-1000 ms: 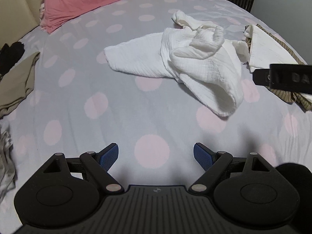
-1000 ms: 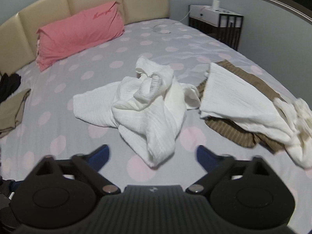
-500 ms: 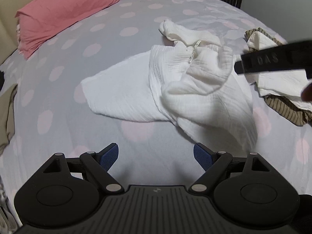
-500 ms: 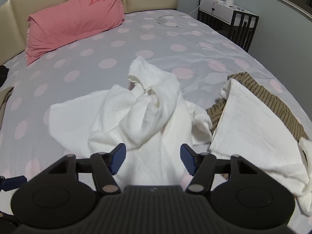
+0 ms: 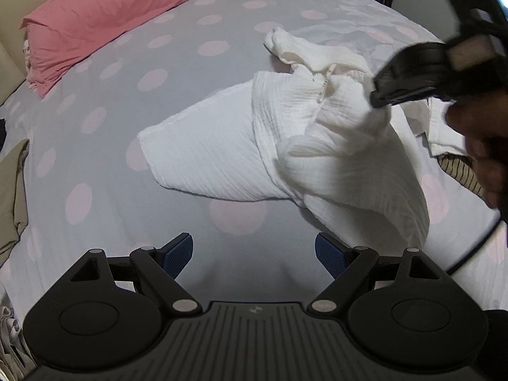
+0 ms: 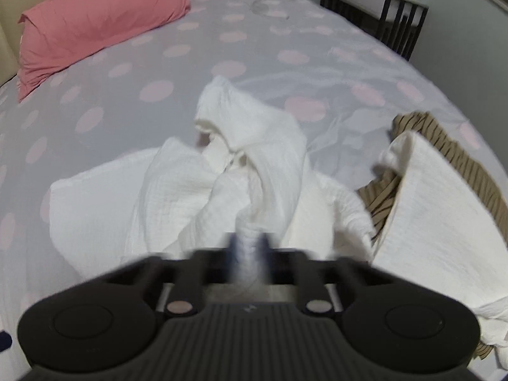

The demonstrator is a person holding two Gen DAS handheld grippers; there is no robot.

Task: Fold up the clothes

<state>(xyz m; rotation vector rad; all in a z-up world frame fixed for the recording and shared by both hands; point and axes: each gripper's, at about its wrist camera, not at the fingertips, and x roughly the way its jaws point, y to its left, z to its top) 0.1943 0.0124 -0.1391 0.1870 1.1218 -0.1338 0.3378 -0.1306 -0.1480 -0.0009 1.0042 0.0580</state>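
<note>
A crumpled white garment [image 5: 241, 146] lies on the grey bed sheet with pink dots [image 5: 95, 165]. My left gripper [image 5: 254, 254] hangs open just short of the garment's near edge, with nothing between its blue pads. In the right wrist view my right gripper [image 6: 249, 250] is shut on a bunched fold of the white garment [image 6: 177, 197], which rises from the bed into its fingers. The left wrist view shows the right gripper [image 5: 409, 73] from the side, pinching the garment's top at the right, with a hand [image 5: 482, 158] behind it.
A pink pillow [image 5: 104, 16] lies at the headboard, far left. A second white cloth [image 6: 444, 209] on a brown striped garment [image 6: 451, 146] sits right of the white garment. A tan garment [image 5: 12, 190] lies at the left edge. A dark bedside stand [image 6: 397, 12] is at far right.
My right gripper closed on a fold of the white garment and lifted it. My left gripper moved closer to the garment and stayed open.
</note>
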